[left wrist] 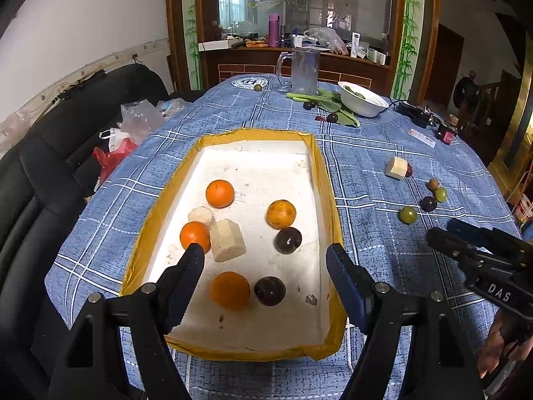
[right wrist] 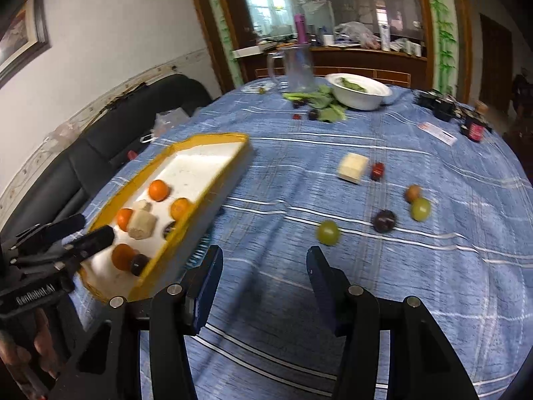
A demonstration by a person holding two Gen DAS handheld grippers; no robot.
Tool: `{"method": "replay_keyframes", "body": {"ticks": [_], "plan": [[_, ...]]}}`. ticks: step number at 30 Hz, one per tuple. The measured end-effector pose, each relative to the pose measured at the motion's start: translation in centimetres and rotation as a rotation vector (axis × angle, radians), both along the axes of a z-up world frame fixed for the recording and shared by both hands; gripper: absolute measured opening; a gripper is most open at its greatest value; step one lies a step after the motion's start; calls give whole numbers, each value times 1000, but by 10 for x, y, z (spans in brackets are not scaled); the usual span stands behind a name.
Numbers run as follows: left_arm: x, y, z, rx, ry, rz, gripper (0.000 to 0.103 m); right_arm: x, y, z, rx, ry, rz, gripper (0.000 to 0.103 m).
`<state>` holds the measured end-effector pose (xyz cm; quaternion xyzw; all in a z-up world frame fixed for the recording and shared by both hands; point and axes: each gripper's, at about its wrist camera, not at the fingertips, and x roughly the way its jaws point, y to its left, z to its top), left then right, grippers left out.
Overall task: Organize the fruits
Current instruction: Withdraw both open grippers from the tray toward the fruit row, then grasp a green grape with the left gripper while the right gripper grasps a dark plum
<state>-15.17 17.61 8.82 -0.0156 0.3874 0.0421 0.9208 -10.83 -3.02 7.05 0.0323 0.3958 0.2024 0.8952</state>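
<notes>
Although blur smears the tablecloth (right wrist: 299,173), fruits lie in the tray (left wrist: 319,180) and loose beyond; the right gripper (right wrist: 265,268) reads "DAS", fingers spread, empty; the left gripper (left wrist: 265,260) gapes over an orange (left wrist: 230,290).

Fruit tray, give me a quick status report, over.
Left gripper open over tray, empty. Right gripper open, empty, above cloth near green grape. Four oranges, two plums in tray; loose fruit still on tablecloth. Path clear.
</notes>
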Motion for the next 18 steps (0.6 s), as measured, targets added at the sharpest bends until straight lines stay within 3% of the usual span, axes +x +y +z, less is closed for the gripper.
{"method": "replay_keyframes", "body": {"ticks": [10, 18], "plan": [[7, -15, -10, -30, 28, -47, 76, 6, -88, -15, -30, 57, -192, 57], [12, -31, -13, -24, 42, -94, 76, 9, -103, -21, -38, 73, -221, 56]]}}
